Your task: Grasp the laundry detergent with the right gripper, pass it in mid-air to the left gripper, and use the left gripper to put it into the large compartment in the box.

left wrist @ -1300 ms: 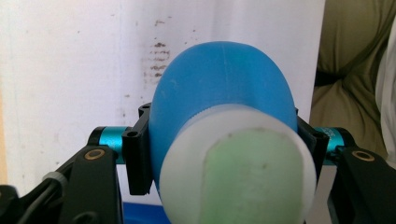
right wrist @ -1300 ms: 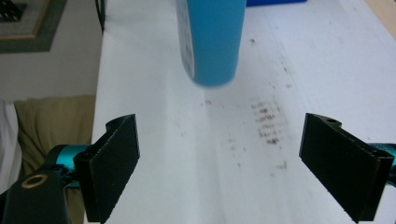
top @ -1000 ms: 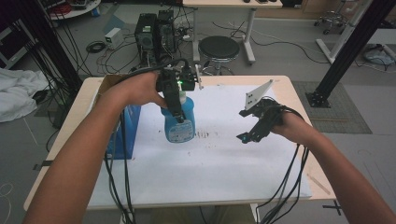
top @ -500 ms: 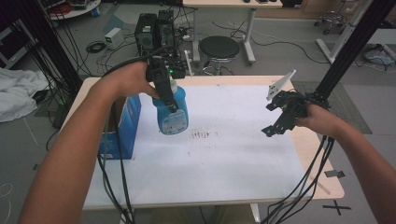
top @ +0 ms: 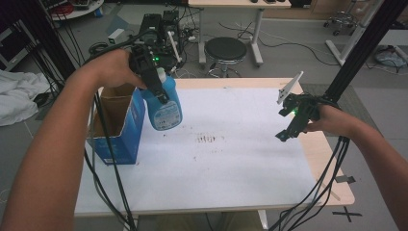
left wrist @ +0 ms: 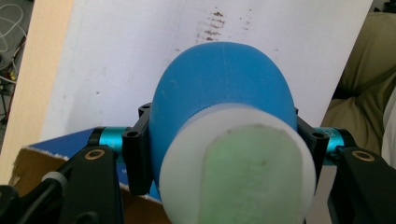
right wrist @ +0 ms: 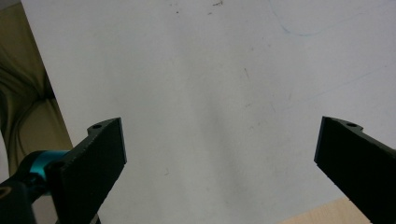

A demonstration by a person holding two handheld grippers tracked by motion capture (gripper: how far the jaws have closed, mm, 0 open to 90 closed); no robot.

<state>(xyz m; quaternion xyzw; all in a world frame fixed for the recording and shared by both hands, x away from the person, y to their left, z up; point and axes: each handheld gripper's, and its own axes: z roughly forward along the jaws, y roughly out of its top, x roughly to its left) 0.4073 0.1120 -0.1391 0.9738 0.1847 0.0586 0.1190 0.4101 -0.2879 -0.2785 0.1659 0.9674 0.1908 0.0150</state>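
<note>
Left gripper (top: 153, 82) has its jaws clamped on the blue spray bottle (top: 165, 103), now lifted over beside the blue box (top: 126, 139); right gripper (top: 290, 126) hangs wide open, empty, farther right.

High view dim overall, soft and grainy; white sheet (top: 240, 159) brightest, floor and left background dark. Even overhead light, faint shadows only. Straight lines bowed toward frame edges. Left gripper view bright, bottle (left wrist: 224, 102) close and slightly soft, pale cap blurred, no glare. Right gripper view evenly lit, sheet washed to flat grey-white with a faint darker band down the middle; black jaws near-silhouette, edges fairly sharp
</note>
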